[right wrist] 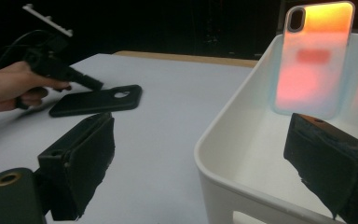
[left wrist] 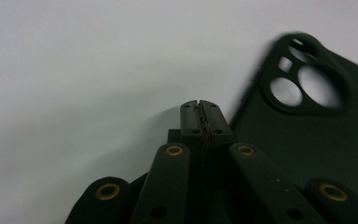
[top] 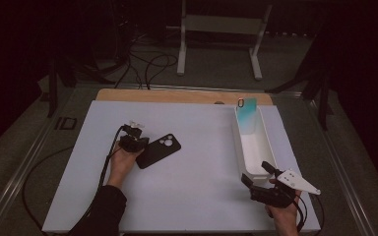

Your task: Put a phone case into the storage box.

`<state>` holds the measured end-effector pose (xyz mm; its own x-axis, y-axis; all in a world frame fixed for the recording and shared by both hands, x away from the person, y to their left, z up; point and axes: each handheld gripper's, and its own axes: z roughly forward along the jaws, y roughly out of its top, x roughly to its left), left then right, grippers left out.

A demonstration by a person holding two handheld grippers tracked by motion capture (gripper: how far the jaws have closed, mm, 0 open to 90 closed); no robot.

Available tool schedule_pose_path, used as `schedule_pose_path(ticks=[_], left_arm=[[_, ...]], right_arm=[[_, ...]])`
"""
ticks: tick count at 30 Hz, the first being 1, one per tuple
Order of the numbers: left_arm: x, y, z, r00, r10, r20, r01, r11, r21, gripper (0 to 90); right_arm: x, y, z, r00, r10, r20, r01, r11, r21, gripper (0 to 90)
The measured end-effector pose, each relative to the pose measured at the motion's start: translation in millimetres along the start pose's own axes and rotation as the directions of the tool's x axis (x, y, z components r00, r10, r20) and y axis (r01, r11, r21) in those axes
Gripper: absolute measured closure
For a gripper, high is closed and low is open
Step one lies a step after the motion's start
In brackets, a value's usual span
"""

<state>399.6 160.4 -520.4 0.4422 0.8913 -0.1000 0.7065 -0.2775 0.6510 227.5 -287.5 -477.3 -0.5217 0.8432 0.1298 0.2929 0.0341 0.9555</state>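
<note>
White bin [top: 268, 147] blocks the mat's [top: 202, 162] right side.

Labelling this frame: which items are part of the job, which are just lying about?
In the job:
black phone case
left tool
white bin
coloured phone case
right tool

Lying about:
cables on the floor
white stand

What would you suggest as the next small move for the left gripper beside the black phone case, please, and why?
Probably open the left gripper: its jaws are shut, resting at the edge of the flat black phone case, so nothing is gripped. A translucent teal phone case already leans in the white plastic bin.
</note>
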Motion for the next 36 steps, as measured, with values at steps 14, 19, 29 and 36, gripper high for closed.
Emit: schedule_pose_path(ticks=[14,19,29,36], left_arm=[[-14.7,-19.9,-21.0,0.9995,0.026,0.016,-0.025,0.9992,-0.031,83.4],[-22.7,-18.9,-45.9,0.9974,0.072,-0.001,-0.071,0.9872,-0.143,71.7],[-31.0,-50.8,-112.3,0.9964,0.082,-0.018,-0.084,0.9401,-0.33,18.5],[-26.4,-76.6,-132.6,0.9977,0.067,-0.007,-0.065,0.9315,-0.358,0.0]], right_arm=[[-2.9,4.1,3.2,0.9998,0.007,-0.018,-0.006,1.0,0.025,11.5],[-3.7,5.9,3.7,0.9999,-0.011,0.0,0.011,0.999,0.039,12.3],[-0.5,8.2,8.0,0.9988,-0.049,-0.001,0.049,0.997,0.055,8.5],[-2.0,7.7,7.8,0.9985,-0.055,0.007,0.054,0.998,0.044,8.5]])
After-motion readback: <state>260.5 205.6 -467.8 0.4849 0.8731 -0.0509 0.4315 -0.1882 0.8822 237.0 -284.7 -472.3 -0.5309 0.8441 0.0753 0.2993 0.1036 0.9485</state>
